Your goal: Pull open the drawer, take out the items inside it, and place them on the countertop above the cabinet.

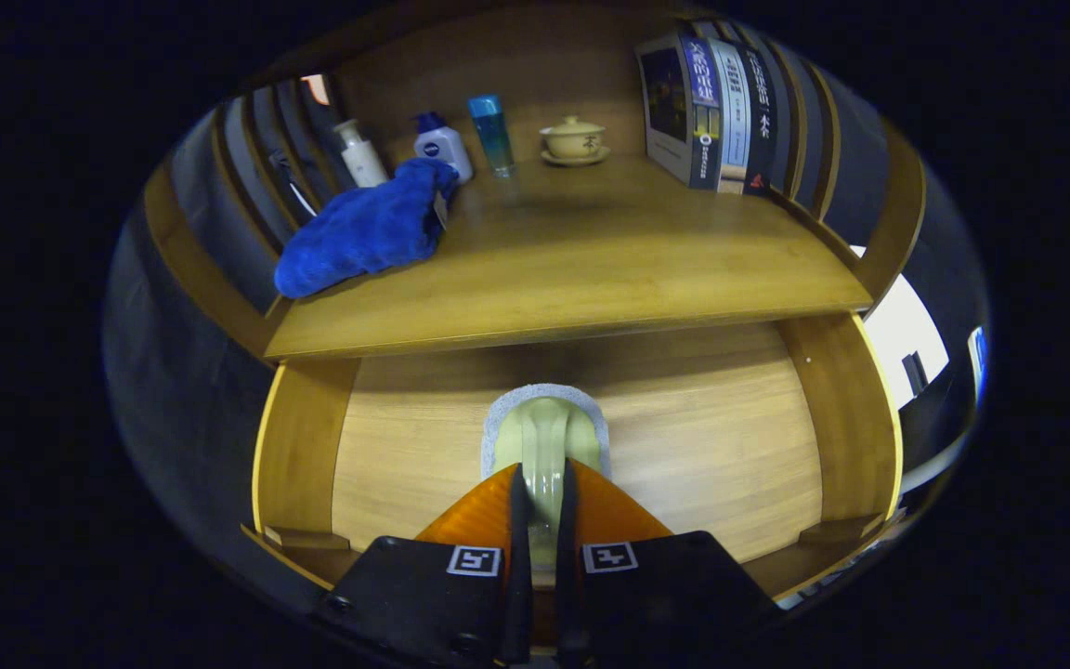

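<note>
Gripper view: gripper (542, 492) pinches brush (544, 437) handle inside open drawer (711, 446).

In the lower middle of the frame the gripper (542, 488) has both fingers pressed on the pale green handle of a scrubbing brush (544, 437) (its grey pad faces down) inside the open wooden drawer (730, 446). Above it runs the countertop (609, 269). At upper left lies a blue towel (363, 228), with a white pump bottle (360, 153), a white lotion bottle (443, 142) and a blue bottle (492, 133) behind it. A lidded teacup (574, 139) stands upper centre, and books (711, 111) upper right.
</note>
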Motion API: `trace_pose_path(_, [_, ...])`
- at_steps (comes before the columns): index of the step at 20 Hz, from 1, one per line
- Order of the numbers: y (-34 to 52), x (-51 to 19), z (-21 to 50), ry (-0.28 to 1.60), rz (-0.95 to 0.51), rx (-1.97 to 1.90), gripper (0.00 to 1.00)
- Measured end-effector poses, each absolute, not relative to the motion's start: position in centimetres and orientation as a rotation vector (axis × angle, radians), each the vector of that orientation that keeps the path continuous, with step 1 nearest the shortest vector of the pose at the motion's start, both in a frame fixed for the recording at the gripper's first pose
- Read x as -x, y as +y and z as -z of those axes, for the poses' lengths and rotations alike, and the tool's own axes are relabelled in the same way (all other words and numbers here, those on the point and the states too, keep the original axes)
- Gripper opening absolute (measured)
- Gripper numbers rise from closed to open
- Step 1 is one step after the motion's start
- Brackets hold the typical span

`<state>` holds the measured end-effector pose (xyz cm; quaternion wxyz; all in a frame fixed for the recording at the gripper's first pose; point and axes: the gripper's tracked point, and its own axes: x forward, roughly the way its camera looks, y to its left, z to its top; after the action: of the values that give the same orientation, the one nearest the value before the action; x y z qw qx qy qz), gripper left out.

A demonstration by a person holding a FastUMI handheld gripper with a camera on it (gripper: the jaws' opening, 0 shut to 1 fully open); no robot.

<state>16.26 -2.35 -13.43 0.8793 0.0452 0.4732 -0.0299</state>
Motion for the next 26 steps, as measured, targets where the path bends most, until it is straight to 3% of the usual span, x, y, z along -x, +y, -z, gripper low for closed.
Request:
trace_pose_path(6, [-2.0, -16.9, 6.7, 0.862, 0.040, -0.029, 0.18])
trace_pose_path(13, [-1.9, -26.0, 1.3, 0.748, 0.074, 0.005, 0.18])
trace_pose_path(26, [-4.2, -35.1, 5.3, 0.844, 0.198, 0.060, 0.18])
